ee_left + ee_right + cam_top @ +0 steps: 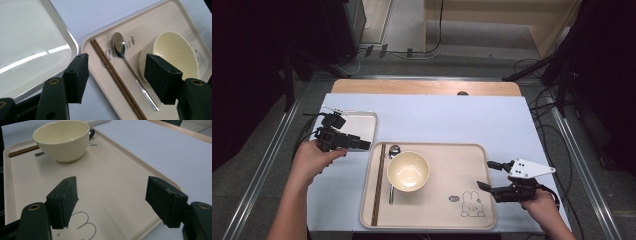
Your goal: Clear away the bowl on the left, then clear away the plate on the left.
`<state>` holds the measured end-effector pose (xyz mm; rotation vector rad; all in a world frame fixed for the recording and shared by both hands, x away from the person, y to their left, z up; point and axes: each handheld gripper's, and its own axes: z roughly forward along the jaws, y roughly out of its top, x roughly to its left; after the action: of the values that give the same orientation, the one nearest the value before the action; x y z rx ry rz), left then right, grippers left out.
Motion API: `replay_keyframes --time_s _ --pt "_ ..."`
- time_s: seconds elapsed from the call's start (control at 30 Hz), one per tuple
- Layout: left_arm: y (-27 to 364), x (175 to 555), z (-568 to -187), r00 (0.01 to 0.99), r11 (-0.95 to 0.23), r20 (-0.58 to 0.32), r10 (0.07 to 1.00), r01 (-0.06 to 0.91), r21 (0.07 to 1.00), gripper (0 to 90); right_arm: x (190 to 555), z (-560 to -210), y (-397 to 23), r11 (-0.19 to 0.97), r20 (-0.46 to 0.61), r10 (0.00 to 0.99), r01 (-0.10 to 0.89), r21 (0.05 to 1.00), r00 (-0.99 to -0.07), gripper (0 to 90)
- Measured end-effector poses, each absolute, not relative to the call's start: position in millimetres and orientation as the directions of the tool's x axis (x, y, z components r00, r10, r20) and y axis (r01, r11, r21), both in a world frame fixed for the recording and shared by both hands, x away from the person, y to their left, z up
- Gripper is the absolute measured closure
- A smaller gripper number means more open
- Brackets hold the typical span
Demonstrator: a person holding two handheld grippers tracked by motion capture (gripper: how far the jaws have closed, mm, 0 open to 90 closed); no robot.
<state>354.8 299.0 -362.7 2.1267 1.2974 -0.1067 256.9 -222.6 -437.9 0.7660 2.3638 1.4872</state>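
While both grippers gape empty, brown chopsticks (117, 80) (a touching pair) lie beside the spoon (130, 67).

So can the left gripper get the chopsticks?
Probably yes. The left gripper is open and empty beside the tray, and the chopsticks lie along its near edge with nothing over them.

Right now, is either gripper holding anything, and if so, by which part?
Nothing is held. The left gripper and the right gripper both stand open with nothing between their jaws.
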Motion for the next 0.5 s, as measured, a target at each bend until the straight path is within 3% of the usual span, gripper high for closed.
replay_keyframes --time_s 0.13,0.3,0.5 --pt "309 356 -364 0.459 -0.265 -0.393 0.797 0.851 0.454 37.0 257 -438 -222 0.342 0.072 0.550 0.303 0.890 -0.832 25.8" --pt "321 357 -365 0.478 -0.268 -0.363 0.800 0.826 0.497 37.6 257 -438 -222 0.336 0.075 0.548 0.301 0.892 -0.833 25.7" --pt "334 358 -371 0.461 -0.264 -0.356 0.813 0.836 0.482 40.0 257 -437 -222 0.334 0.079 0.548 0.304 0.892 -0.833 25.7"
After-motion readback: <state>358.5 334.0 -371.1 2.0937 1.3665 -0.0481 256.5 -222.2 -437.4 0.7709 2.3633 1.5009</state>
